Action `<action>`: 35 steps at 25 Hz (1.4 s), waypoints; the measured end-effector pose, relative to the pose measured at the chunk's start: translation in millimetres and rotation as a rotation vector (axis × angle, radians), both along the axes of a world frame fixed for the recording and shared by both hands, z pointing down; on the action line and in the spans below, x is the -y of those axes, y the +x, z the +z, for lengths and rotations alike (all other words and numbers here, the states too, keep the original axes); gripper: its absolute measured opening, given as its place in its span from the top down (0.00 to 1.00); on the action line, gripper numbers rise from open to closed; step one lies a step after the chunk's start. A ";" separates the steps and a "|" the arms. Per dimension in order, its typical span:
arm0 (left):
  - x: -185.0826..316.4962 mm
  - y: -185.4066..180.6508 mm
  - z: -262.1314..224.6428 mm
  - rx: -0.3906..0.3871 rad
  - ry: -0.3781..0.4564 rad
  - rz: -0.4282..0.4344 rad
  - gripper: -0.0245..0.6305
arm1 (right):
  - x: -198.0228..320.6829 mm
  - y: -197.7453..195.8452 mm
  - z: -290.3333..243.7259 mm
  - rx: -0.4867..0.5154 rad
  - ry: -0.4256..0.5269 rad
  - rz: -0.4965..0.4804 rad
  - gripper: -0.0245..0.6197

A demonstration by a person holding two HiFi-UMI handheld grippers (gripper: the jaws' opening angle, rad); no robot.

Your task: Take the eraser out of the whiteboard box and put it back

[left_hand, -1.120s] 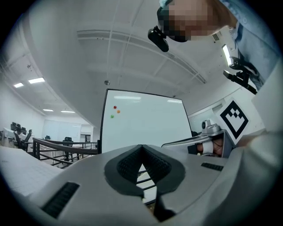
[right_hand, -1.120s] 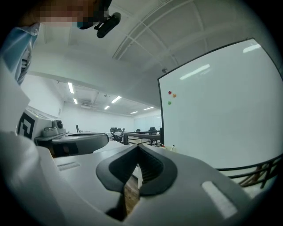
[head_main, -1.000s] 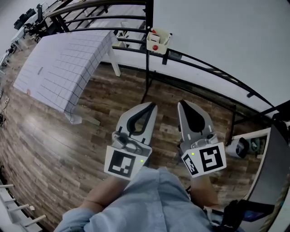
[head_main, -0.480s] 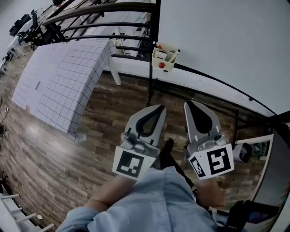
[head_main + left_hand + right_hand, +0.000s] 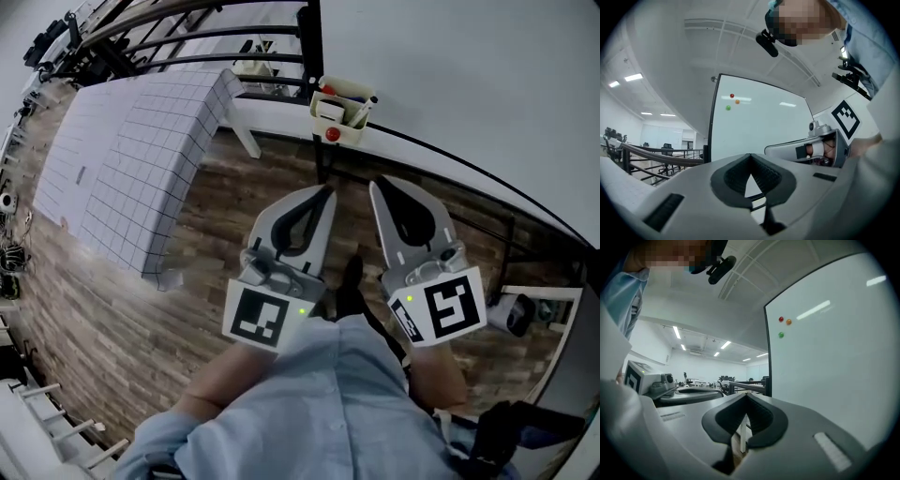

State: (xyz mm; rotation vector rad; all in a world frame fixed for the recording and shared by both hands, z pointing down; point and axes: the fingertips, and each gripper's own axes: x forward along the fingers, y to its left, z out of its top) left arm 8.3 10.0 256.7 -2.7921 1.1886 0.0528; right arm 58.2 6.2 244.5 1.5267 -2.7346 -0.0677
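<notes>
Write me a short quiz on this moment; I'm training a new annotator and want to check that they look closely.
1. True or false: the left gripper is shut on an eraser.
2. Where is the box? A: on the floor. B: at the lower edge of the whiteboard. C: on the table.
3. How many round magnets sit on the whiteboard?

Key: 1 false, it is shut with nothing in it. 2 B. 3 three: red, orange and green.
</notes>
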 end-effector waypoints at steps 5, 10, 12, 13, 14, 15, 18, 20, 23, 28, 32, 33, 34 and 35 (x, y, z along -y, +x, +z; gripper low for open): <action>53.3 30.3 -9.4 0.011 0.002 -0.045 0.96 | 56.6 10.0 11.9 0.005 -0.040 -0.087 0.96; 86.0 37.4 -21.5 0.025 0.017 -0.112 0.96 | 90.7 14.8 6.2 -0.012 -0.056 -0.155 0.95; 99.1 36.5 -21.0 0.029 0.018 -0.139 0.96 | 103.6 15.3 8.2 -0.021 -0.071 -0.185 0.95; 105.1 35.3 -20.0 0.029 0.019 -0.149 0.96 | 109.2 14.7 10.8 -0.030 -0.079 -0.200 0.95; 110.7 33.6 -18.4 0.029 0.017 -0.157 0.96 | 114.4 13.5 14.0 -0.042 -0.086 -0.213 0.95; 116.2 31.1 -16.3 0.029 0.014 -0.163 0.96 | 119.5 11.8 17.9 -0.057 -0.094 -0.225 0.94; 132.8 21.4 -10.2 0.028 0.001 -0.186 0.96 | 133.9 4.4 32.1 -0.104 -0.129 -0.258 0.93; 144.4 15.9 -7.7 0.018 -0.005 -0.195 0.96 | 144.0 -2.0 42.5 -0.155 -0.148 -0.276 0.91; 160.1 10.2 -4.4 0.003 -0.016 -0.189 0.96 | 158.4 -13.0 59.3 -0.257 -0.169 -0.290 0.83; 186.2 -3.5 6.3 -0.016 -0.049 -0.174 0.96 | 177.8 -27.2 95.0 -0.416 -0.255 -0.292 0.72; 202.9 -12.4 17.0 -0.027 -0.071 -0.161 0.96 | 191.8 -32.3 122.1 -0.546 -0.310 -0.265 0.69; 206.0 -13.5 19.3 -0.029 -0.076 -0.156 0.96 | 195.0 -32.9 126.6 -0.578 -0.314 -0.252 0.69; 208.6 -14.2 21.5 -0.033 -0.082 -0.151 0.96 | 197.6 -33.0 130.2 -0.613 -0.316 -0.241 0.69; 210.8 -14.6 23.5 -0.036 -0.087 -0.146 0.96 | 199.4 -33.0 133.1 -0.648 -0.320 -0.233 0.68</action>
